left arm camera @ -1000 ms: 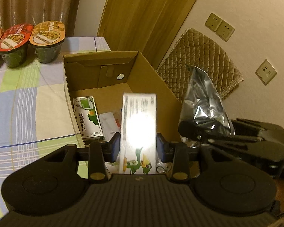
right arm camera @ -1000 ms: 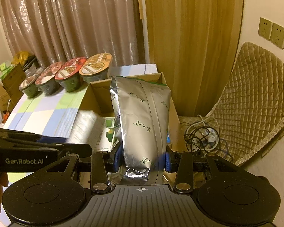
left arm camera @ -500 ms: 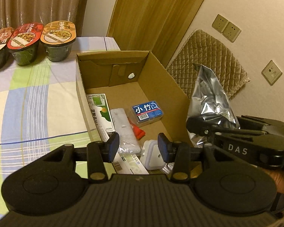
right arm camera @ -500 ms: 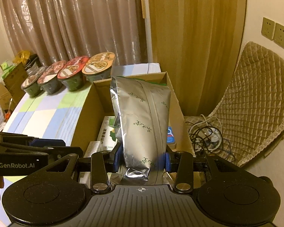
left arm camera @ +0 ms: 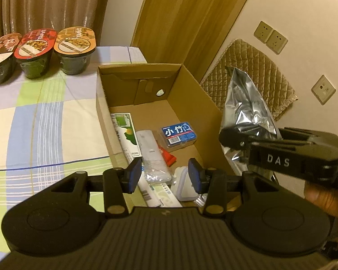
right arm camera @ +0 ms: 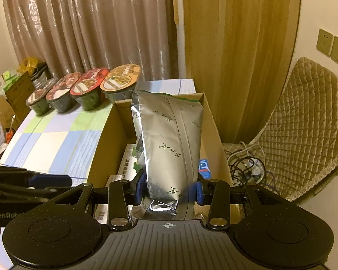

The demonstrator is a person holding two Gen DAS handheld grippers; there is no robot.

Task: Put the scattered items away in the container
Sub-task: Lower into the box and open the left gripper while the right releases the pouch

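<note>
Item: foil bag (right arm camera: 169, 148), silver, printed with small dark marks, upright in your right gripper (right arm camera: 167, 190), whose pads clench it low on the body just above the crimped bottom seam. Location: above the near end of the box (left arm camera: 198, 94), not yet inside; in the left view it hangs just beyond the right wall. Handling, by the look of it: light, soft-sided, slick foil that creases and can slide between the pads; the filled middle holds its shape, while the flat seamed ends fold if taken alone. Keep your hold where it is, on the filled part, and lower the bag rather than drop it, since the top stands well clear of the grip and may tip. Your left gripper (left arm camera: 164, 175): released, jaws apart, nothing between them, over the near end of the box. Box contents, already in: green-and-white carton (left arm camera: 124, 135) along the left wall, white wrapped pack (left arm camera: 149, 150), blue case (left arm camera: 179, 133), a red scrap under it, a small white tub (left arm camera: 183, 186). Free floor remains at the far end; set the bag there or flat across the lot. Not part of the job, as far as you can judge: the bowls (left arm camera: 75, 49) on the checked cloth (left arm camera: 45, 117).
</note>
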